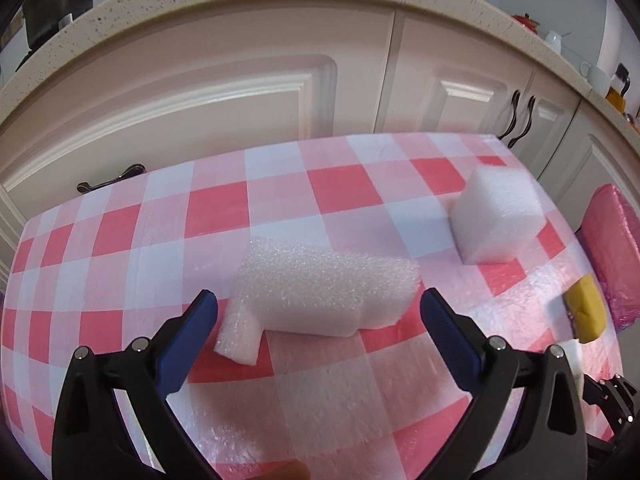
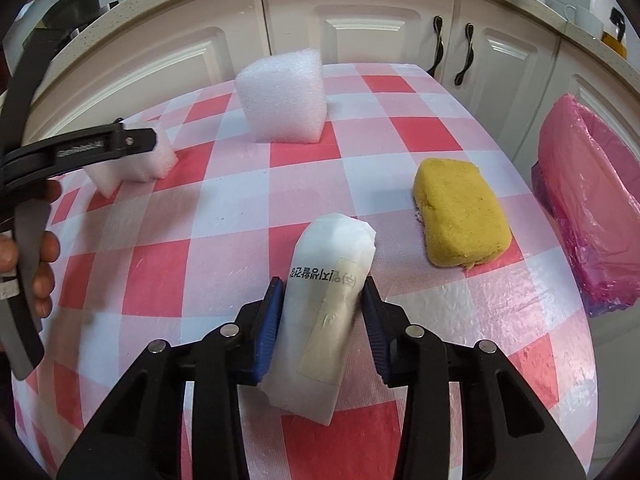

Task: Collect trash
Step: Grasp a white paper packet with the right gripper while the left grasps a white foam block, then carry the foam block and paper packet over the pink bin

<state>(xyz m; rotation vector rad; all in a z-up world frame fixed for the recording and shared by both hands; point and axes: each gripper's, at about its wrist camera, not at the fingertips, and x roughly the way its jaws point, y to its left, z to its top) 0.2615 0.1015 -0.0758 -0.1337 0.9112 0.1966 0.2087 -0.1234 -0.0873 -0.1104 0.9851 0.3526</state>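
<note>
— While we look along our right gripper, the white paper packet lies on the checked tablecloth between its blue pads, both pressed to the packet's sides.

— And our left gripper?

— Spread wide, with the flat foam piece on the cloth between its tips, untouched. We see the foam cube at two o'clock, the yellow sponge at one o'clock of the packet, and the pink-lined bin at three o'clock.

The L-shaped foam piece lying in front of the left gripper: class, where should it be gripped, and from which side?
Probably across the long thick body of the L-shaped foam piece, approached from the near side. The open left gripper already straddles that width.
</note>
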